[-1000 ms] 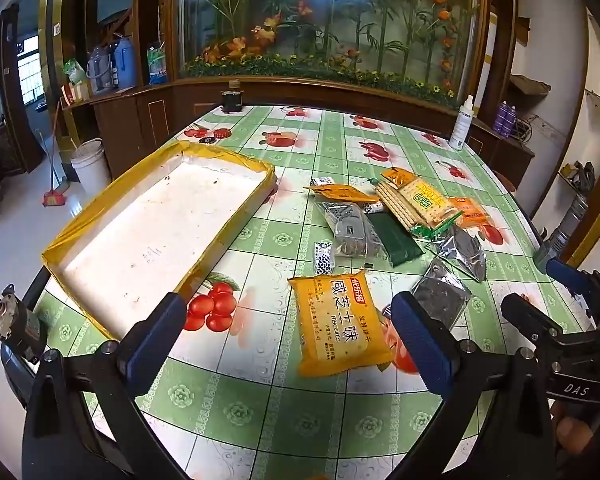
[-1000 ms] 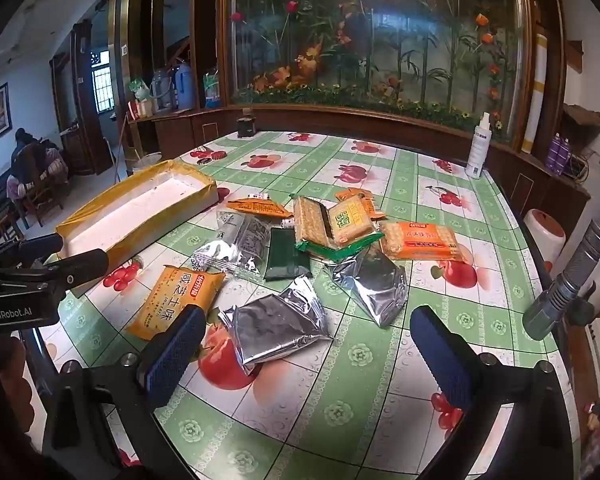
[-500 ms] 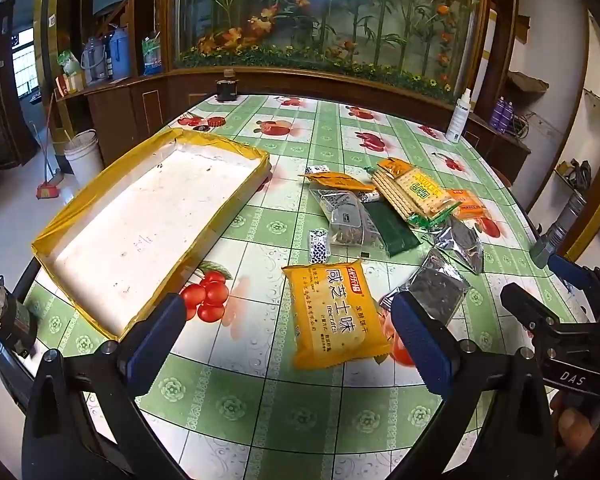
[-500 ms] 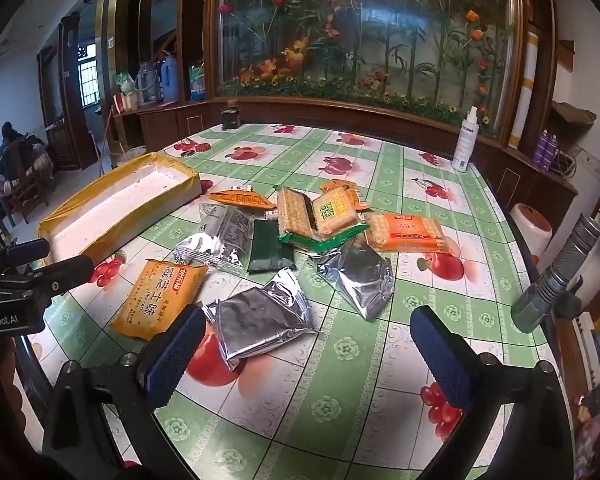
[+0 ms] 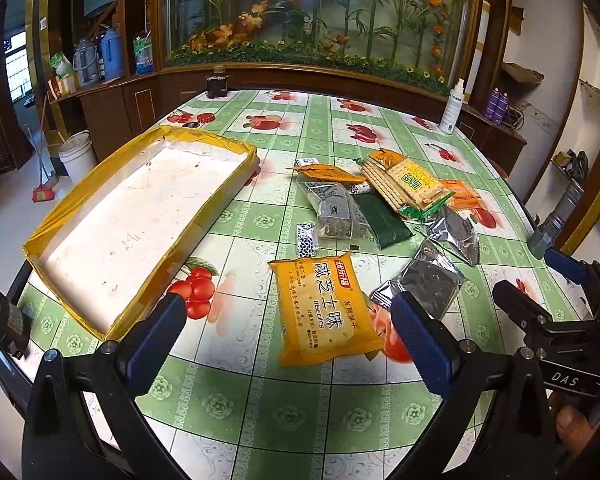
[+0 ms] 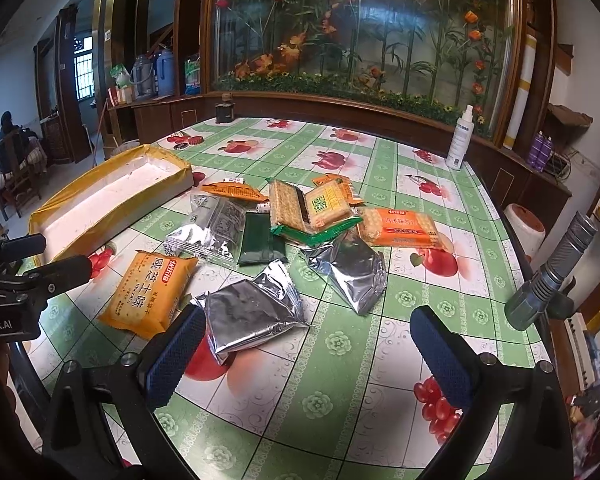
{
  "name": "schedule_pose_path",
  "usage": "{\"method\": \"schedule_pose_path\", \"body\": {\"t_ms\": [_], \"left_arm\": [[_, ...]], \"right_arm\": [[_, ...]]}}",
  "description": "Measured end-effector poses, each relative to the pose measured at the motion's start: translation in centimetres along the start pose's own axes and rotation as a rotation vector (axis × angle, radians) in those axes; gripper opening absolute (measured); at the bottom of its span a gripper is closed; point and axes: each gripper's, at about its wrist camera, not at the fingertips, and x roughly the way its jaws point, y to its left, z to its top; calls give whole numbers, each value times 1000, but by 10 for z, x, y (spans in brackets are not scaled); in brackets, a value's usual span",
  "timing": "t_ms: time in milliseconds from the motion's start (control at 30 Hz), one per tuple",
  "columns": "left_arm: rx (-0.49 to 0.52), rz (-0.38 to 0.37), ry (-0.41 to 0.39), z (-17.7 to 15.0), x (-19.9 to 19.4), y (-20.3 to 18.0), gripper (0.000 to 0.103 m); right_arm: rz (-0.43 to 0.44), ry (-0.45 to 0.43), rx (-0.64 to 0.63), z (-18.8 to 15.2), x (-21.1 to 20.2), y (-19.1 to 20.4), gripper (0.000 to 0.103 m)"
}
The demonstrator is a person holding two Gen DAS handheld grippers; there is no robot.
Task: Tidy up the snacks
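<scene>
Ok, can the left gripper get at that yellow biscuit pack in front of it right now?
Probably yes: the left gripper is open, and the yellow biscuit pack lies flat between its fingers with nothing on top.

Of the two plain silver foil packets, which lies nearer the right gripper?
The silver foil packet beside the yellow biscuit pack, partly behind the right gripper's left finger; the other foil packet lies farther.

One yellow-rimmed tray (image 5: 220,148), two silver foil packets (image 6: 256,312), three orange snack packs (image 6: 148,294), one dark green packet (image 6: 260,240)
</scene>
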Motion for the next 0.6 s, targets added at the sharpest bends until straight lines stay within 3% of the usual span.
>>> {"method": "schedule_pose_path", "body": {"t_ms": [600], "left_arm": [[-4,-1,30,-4,7,2,103]], "right_arm": [[-3,16,17,-4,5,-4,103]]}}
